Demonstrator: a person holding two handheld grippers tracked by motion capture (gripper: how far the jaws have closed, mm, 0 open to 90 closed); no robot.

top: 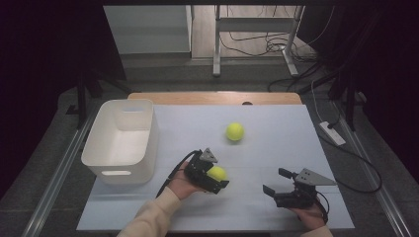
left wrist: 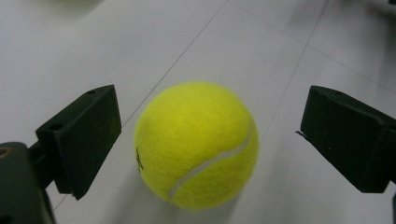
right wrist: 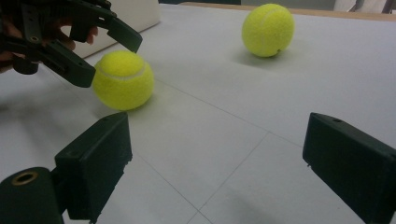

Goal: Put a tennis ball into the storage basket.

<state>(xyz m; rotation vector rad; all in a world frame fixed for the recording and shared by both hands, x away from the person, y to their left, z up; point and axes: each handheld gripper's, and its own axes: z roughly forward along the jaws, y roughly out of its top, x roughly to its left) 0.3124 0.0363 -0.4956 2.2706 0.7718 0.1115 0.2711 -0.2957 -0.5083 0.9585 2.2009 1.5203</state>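
So the near ball is sitting on the counter right between the left gripper jaws, which are wide with gaps either side, so nothing's grabbed yet. Second ball waits mid-counter, the bin on the left looks empty, and the right gripper idles wide open, holding nothing.

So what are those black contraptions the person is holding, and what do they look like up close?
They are two hand-held grippers. The left gripper and the right gripper are black, each with two blocky, flat-faced jaws that have small round holes near the tips. Each carries a grey three-cornered plate on top, and a black cable trails from the left one. The person wears a cream long sleeve.
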